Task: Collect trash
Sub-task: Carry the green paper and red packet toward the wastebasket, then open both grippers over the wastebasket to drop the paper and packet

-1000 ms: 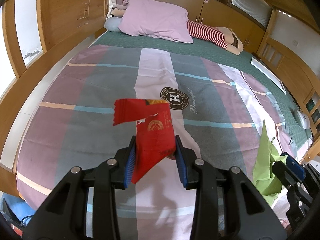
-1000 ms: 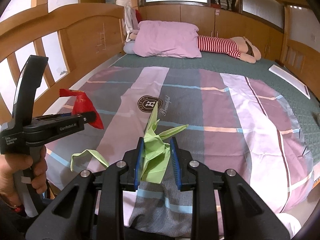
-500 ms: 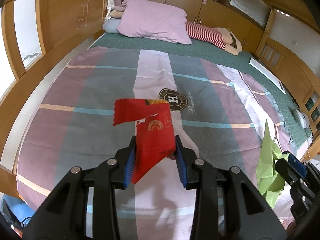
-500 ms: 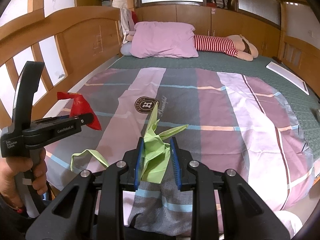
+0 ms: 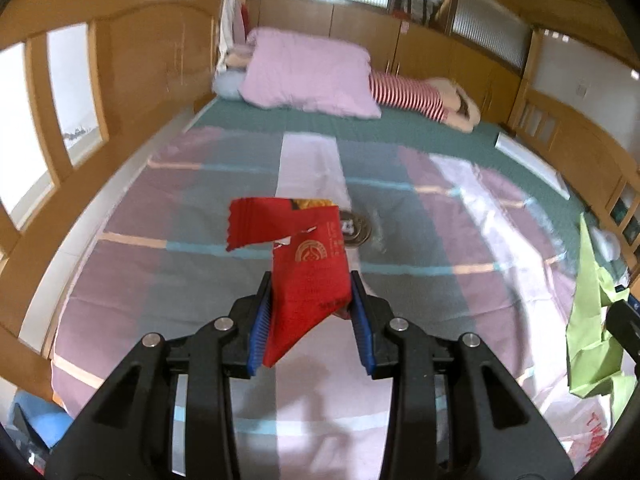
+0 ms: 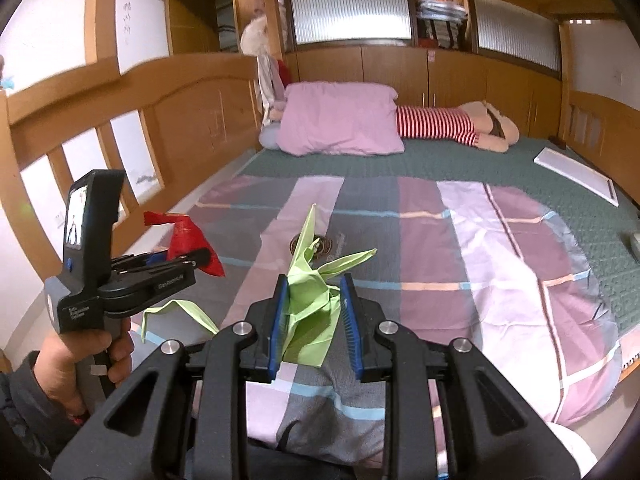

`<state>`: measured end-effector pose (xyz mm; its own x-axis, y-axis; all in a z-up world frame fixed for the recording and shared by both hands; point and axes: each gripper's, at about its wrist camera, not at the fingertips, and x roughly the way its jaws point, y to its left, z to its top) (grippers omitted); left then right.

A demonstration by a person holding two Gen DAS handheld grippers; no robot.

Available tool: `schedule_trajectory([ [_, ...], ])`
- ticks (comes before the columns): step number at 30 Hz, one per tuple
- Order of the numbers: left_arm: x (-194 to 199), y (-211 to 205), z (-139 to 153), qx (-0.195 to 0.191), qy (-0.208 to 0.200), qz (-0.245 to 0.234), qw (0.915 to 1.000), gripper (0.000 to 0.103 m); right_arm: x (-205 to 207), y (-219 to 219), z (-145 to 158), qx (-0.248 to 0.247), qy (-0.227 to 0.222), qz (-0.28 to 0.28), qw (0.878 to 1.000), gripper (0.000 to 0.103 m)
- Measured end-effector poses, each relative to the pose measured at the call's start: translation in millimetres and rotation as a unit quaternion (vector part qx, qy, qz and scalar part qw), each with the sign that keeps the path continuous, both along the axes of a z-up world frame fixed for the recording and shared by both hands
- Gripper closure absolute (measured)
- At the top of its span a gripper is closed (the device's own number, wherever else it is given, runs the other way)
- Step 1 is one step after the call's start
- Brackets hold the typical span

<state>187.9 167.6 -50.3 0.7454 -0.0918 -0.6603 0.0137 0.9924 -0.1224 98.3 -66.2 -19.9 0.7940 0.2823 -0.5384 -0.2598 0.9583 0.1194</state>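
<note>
I see a glossy red foil wrapper [image 5: 308,276], matt creased green paper [image 6: 308,312], a smooth cloth bedcover [image 6: 460,248], and varnished wood bed rails [image 6: 192,120].

Wooden-railed bed [image 6: 192,120], striped quilt [image 6: 460,248], pink pillow [image 6: 340,120], frosted windows [image 6: 350,12]

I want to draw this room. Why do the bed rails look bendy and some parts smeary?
Left wrist view: the fisheye lens bows the wooden rail, and the pillow and quilt are blurred, while the red wrapper is sharp. Right wrist view: the rail curves too, but the green paper looks crisp.
</note>
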Motion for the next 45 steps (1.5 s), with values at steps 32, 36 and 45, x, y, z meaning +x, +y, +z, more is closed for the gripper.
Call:
schedule_trajectory([
  [32,-149,-195,32,-0.062,0.056,-0.281,0.9561,0.066,-163,-194,-76,-0.019,0.162,-0.136,0.977,0.076],
  [36,-154,-217,9,-0.083,0.104,-0.327,0.9357,0.066,-168,-198,-83,-0.015,0.174,-0.143,0.974,0.066],
  [45,-160,-238,-27,-0.085,0.168,-0.358,0.9148,0.017,-181,-202,-70,-0.089,0.124,-0.188,0.97,0.031],
])
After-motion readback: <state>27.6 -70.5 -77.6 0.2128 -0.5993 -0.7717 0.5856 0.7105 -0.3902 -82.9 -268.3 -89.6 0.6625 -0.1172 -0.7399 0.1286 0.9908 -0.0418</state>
